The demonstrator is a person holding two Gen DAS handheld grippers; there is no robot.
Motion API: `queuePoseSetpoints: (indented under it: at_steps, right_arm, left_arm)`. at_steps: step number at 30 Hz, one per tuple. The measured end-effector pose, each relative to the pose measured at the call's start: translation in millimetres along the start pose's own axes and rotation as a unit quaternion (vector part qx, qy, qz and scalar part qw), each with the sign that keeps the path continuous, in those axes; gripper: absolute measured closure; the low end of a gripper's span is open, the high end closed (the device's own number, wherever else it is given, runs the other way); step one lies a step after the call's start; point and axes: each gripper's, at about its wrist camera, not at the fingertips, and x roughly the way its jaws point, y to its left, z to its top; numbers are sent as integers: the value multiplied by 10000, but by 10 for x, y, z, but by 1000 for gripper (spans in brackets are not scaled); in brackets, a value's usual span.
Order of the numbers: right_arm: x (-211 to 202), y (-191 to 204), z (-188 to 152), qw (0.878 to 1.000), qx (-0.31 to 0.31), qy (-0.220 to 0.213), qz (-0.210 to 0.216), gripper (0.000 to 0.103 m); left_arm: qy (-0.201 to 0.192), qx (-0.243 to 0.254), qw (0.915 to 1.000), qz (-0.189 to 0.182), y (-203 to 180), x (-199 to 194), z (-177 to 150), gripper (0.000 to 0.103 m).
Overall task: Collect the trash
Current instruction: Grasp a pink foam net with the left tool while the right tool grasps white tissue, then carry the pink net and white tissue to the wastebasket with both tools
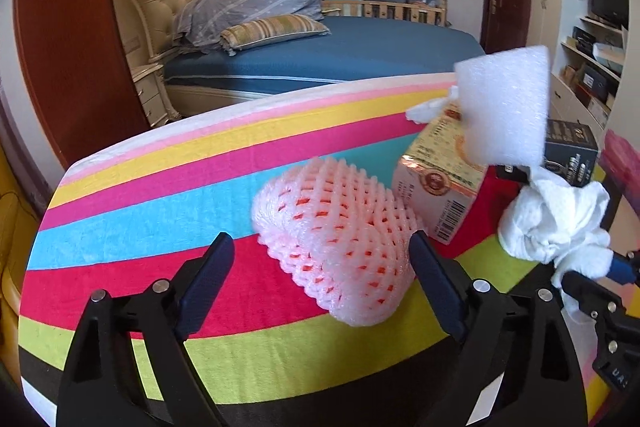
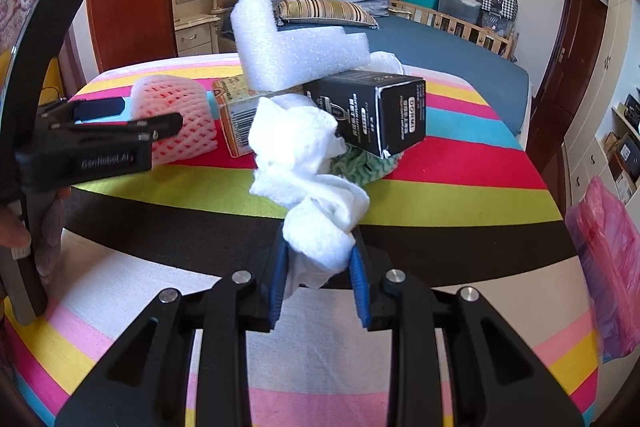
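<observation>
A pink foam fruit net (image 1: 336, 239) lies on the striped tablecloth (image 1: 140, 211). My left gripper (image 1: 320, 241) stands open around it; the right pad touches the net and the left pad (image 1: 208, 279) is apart from it. The right wrist view shows the same left gripper (image 2: 150, 115) astride the net (image 2: 180, 139). My right gripper (image 2: 320, 259) is shut on a crumpled white paper towel (image 2: 304, 155), held above the table's near edge. That towel (image 1: 556, 223) and the right gripper (image 1: 600, 287) also show at the right of the left wrist view.
Behind the net stand a tan carton (image 1: 440, 179), a black box (image 2: 380, 111) and a white foam corner piece (image 2: 288, 43) on top of them. A green crumpled wad (image 2: 368, 167) lies under the black box. A pink plastic bag (image 2: 608, 267) hangs at the right. A bed is beyond the table.
</observation>
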Motion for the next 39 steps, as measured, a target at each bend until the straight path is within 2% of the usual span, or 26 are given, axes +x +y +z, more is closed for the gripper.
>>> queuePoseSetpoints:
  at_steps: [6, 8, 9, 10, 13, 18, 25, 39]
  right_arm:
    - [-4, 29, -6, 9999, -78, -20, -141, 75]
    - [-2, 51, -8, 9997, -145, -32, -181, 75]
    - [-2, 67, -7, 9996, -193, -32, -199, 75]
    - [-3, 79, -10, 9995, -222, -34, -208, 75]
    - [-1, 104, -12, 9993, -284, -50, -231, 75]
    - [-19, 59, 0, 9996, -197, -116, -190, 75]
    - [-45, 5, -5, 9997, -58, -202, -158, 75]
    - [-173, -183, -67, 9980, 383, -503, -4, 75]
  left_arm:
    - [91, 44, 9995, -298, -18, 26, -10, 41]
    - [107, -55, 9985, -540, 49, 16, -41, 60]
    - [85, -83, 9982, -591, 63, 6, -54, 62]
    - [39, -90, 9982, -597, 87, -11, -65, 68]
    - [-178, -19, 9989, -443, 55, -109, -98, 75]
    - [-582, -3, 9979, -279, 47, -332, -174, 76]
    - [-795, 60, 9966, -232, -45, -503, -273, 77]
    - [-898, 96, 9957, -197, -82, -562, -275, 77]
